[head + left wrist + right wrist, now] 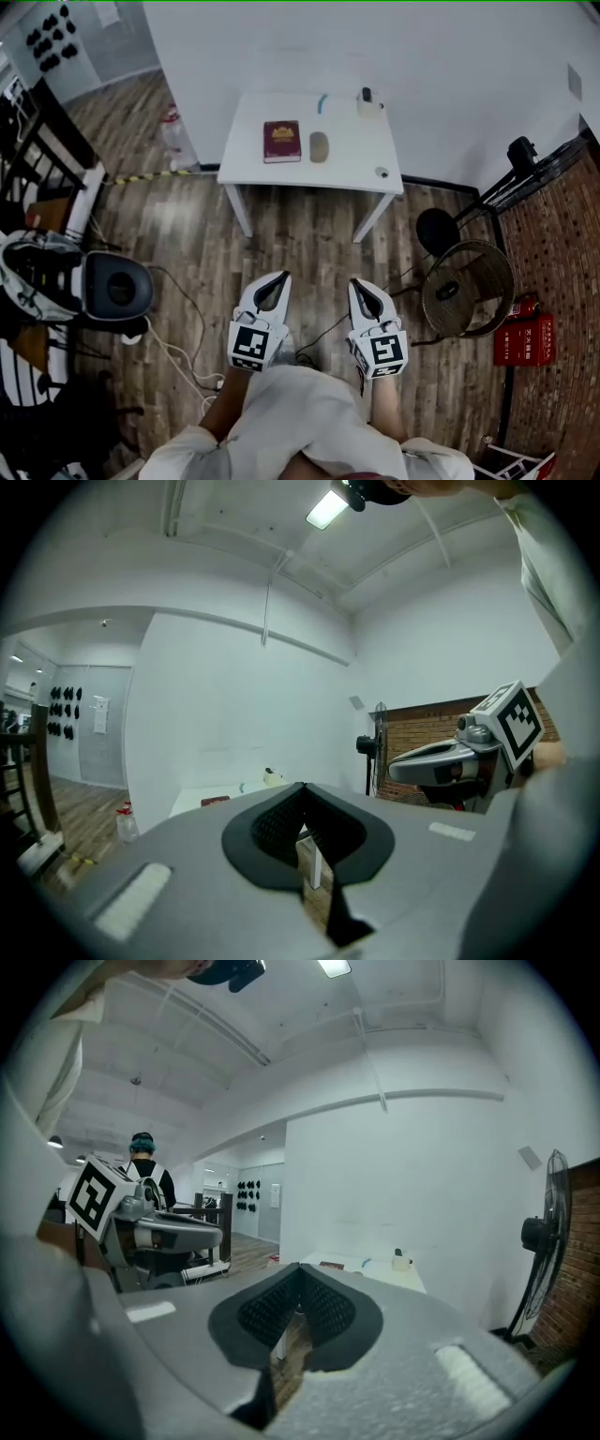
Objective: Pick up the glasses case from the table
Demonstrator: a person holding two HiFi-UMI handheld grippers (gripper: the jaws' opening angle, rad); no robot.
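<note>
Nothing of the pick-up is done yet; the glasses case point(319, 147) lies on the far white table point(349, 161), just right of a red book point(281, 142); the left gripper point(281, 277) and right gripper point(356, 284) hang near the person, well apart from it, jaws closed on nothing; approach, opening and grasp are all left

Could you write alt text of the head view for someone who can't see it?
Seen from above, a person holds two closed, empty grippers, left gripper and right gripper, over a wooden floor, short of a white table bearing a red book and an oval glasses case.
</note>
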